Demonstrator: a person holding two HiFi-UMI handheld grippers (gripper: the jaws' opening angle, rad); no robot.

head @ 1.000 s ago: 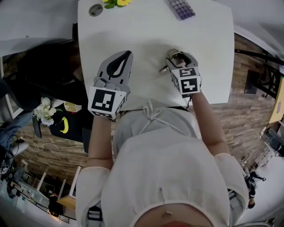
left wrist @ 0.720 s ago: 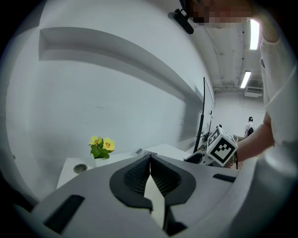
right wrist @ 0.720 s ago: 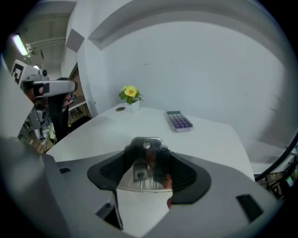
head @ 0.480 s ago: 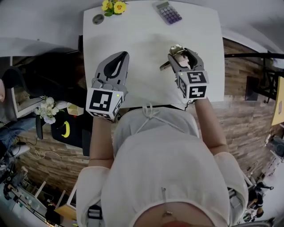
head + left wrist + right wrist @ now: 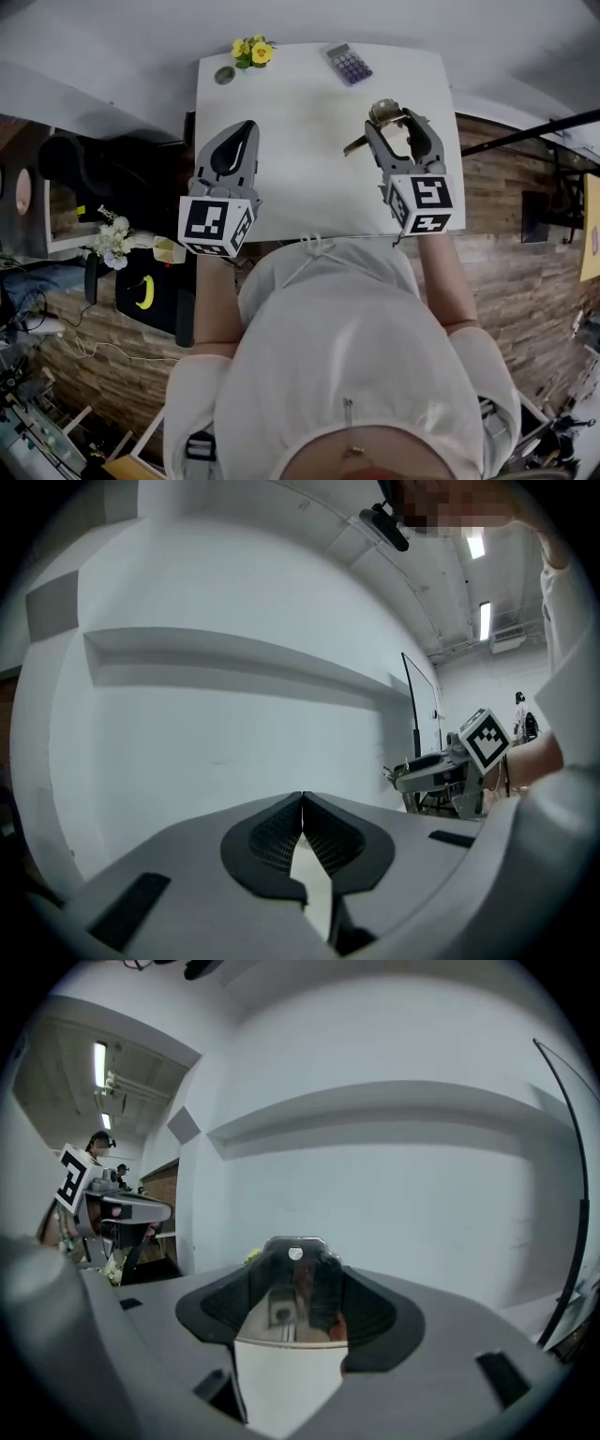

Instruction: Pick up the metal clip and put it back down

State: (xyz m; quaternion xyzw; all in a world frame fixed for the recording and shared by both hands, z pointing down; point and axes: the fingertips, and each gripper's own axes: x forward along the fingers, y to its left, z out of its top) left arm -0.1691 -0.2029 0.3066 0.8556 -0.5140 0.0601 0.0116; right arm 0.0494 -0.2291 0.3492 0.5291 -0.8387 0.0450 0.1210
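Observation:
The metal clip (image 5: 381, 112) is a shiny bulldog clip, and my right gripper (image 5: 389, 120) is shut on it, well above the white table (image 5: 300, 169). One of its wire handles sticks out to the left. In the right gripper view the clip (image 5: 298, 1290) fills the gap between the jaws of the right gripper (image 5: 295, 1269). My left gripper (image 5: 246, 129) hovers at the left, shut and holding nothing. Seen in the left gripper view, the left gripper (image 5: 302, 803) has its pads together against a pale wall, with the right gripper's marker cube (image 5: 487, 740) at the right.
At the table's far edge lie a purple calculator (image 5: 348, 64), yellow flowers (image 5: 251, 52) and a small round grey disc (image 5: 224, 75). A dark chair (image 5: 89, 173) stands left of the table. Brick-patterned floor lies to the right.
Both grippers have risen away from the table, the right one further, carrying the clip with it. The table now looks smaller and farther below.

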